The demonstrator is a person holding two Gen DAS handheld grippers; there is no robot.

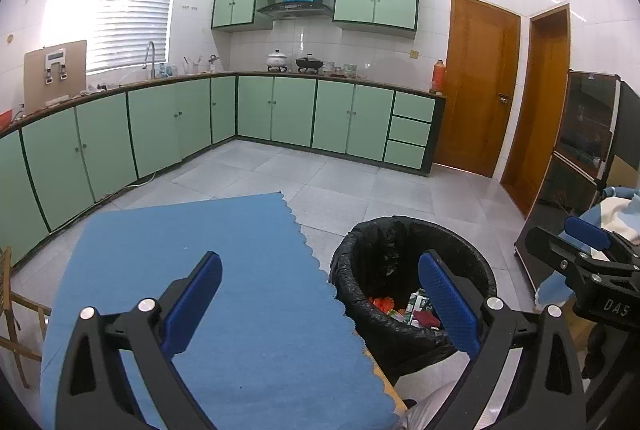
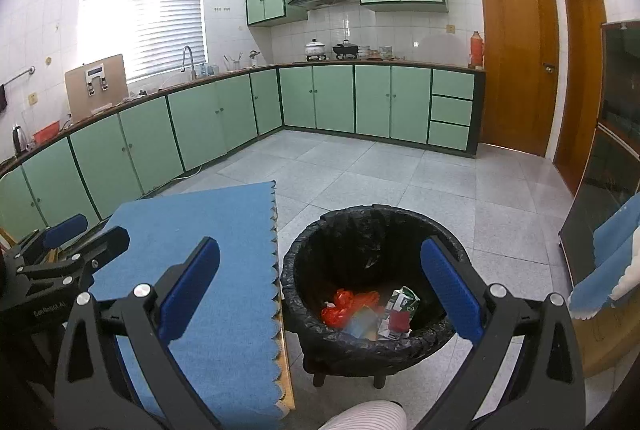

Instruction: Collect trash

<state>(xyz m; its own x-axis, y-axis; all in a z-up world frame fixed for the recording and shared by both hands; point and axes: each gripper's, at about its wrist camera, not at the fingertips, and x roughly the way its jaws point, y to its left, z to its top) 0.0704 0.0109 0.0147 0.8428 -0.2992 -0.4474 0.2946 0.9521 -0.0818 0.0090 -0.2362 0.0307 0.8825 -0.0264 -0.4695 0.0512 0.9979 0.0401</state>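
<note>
**Both jaws wide and empty above table edge and bin**

The left gripper (image 1: 320,304) and right gripper (image 2: 320,294) are held with jaws spread wide, nothing gripped. A blue cloth (image 1: 224,270) is seen under the left fingers, its scalloped edge ending beside the bin (image 2: 372,278), which stands on open tiled floor (image 2: 400,173). Trash (image 2: 348,306) lies inside, seen more fully from the right wrist, with a green-white carton (image 2: 404,300). "DAS" is read on the right gripper in the left view.
</note>
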